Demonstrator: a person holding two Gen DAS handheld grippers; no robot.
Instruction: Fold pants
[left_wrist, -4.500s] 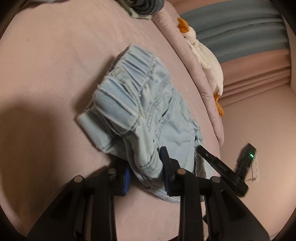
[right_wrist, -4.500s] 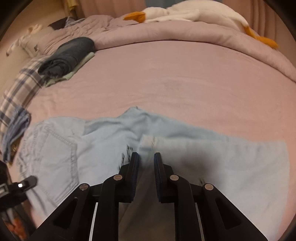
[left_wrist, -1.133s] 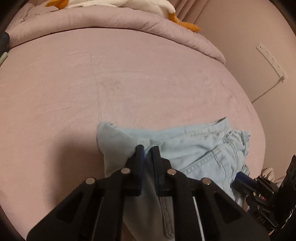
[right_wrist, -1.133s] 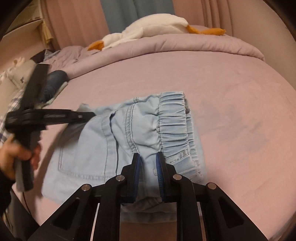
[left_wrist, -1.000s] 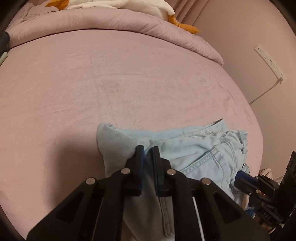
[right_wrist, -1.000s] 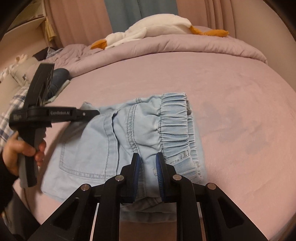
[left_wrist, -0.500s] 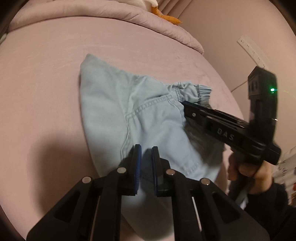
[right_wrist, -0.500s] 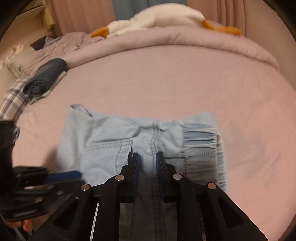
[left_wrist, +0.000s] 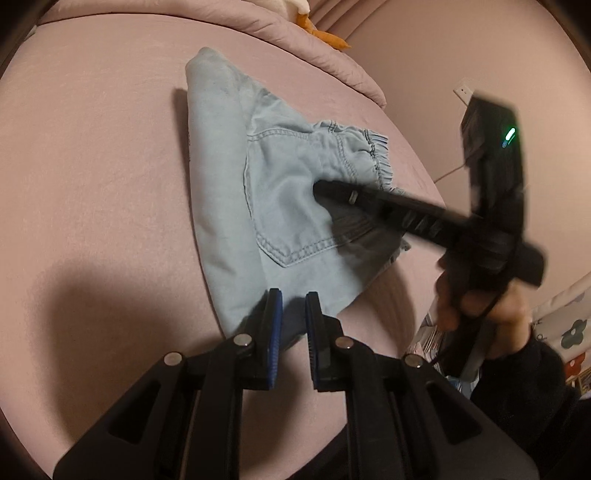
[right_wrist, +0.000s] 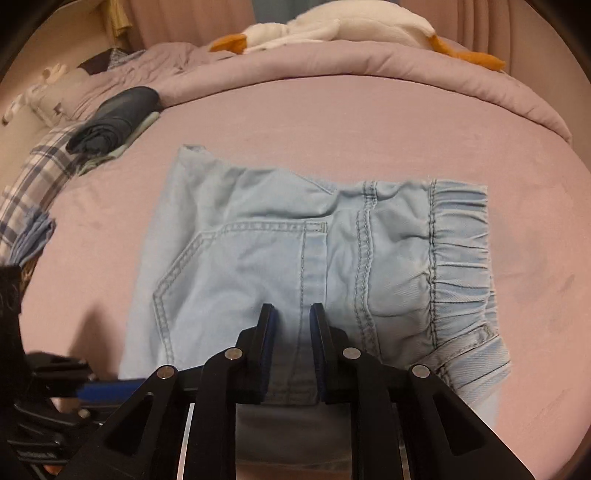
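In the left wrist view, the folded light-blue denim pants (left_wrist: 280, 206) lie on the pink bed sheet (left_wrist: 92, 147), forming a compact bundle with a stitched back pocket facing up and the gathered elastic waistband toward the far right side. The left gripper (left_wrist: 293, 310) sits at the near corner of the bundle, its two black fingers with blue pads standing slightly apart with a narrow gap between them; the edge of the denim shows in that gap, but whether the pads press it cannot be told. The right gripper (left_wrist: 325, 186), seen from the side as a black bar held in the person's right hand (left_wrist: 476, 306), reaches over the pants from the right with its tip on the fabric near the waistband; its image is blurred and a green light glows on its body. A rolled pink quilt (left_wrist: 295, 40) runs along the far edge of the bed. In the right wrist view, the same pants (right_wrist: 314, 266) fill the middle of the sheet (right_wrist: 332, 122), pocket to the left, waistband to the right. The right gripper (right_wrist: 290, 325) rests over the near edge, its fingers parted with cloth visible between them, gripping nothing clearly. A white plush goose with orange beak and feet (right_wrist: 343, 29) lies on the quilt (right_wrist: 369, 70), and a dark folded garment (right_wrist: 114, 122) sits far left beside plaid fabric (right_wrist: 37, 173).
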